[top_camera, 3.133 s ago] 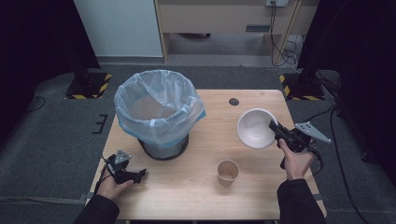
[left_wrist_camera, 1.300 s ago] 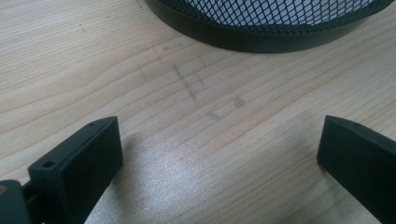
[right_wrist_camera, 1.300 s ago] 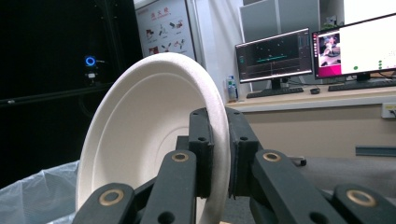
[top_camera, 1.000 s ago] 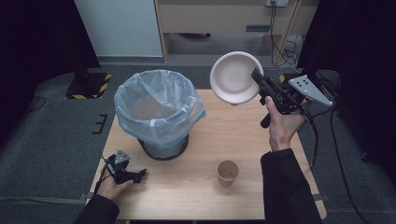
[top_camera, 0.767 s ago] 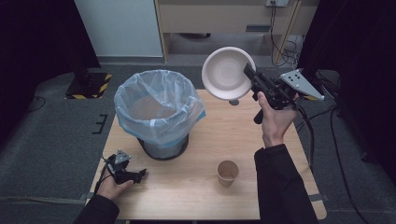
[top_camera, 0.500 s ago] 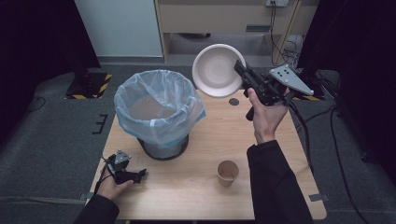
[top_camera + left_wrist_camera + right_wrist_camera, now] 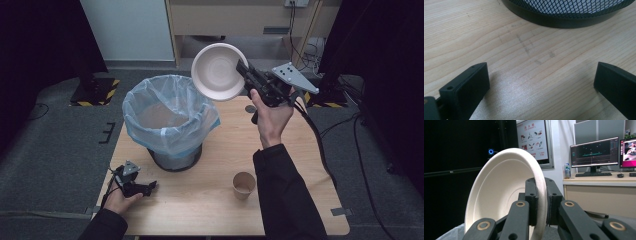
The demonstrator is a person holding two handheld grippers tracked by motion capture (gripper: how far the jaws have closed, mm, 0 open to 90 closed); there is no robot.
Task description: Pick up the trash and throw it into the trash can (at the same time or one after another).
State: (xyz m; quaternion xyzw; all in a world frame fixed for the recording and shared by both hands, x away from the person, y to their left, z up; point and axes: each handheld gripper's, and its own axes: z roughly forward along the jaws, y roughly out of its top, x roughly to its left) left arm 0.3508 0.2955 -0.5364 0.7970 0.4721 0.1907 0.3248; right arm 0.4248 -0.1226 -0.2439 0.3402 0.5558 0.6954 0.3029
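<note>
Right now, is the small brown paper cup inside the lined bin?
No, the paper cup stands on the wooden table, apart from the bin.

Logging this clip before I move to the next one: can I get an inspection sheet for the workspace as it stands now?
Surface: wooden table, faint pencil marks near the bin base.
Job's things: white bowl held tilted in the air at the bin's far rim; mesh bin with a blue bag liner; paper cup upright near the front.
Clutter: small dark disc on the far side of the table.
Grippers: right gripper shut on the bowl's rim; left gripper open, low over the table.
Cables: black cable trails from the right gripper off the table.
Surroundings: grey carpet, wooden cabinet, monitors on a desk.
</note>
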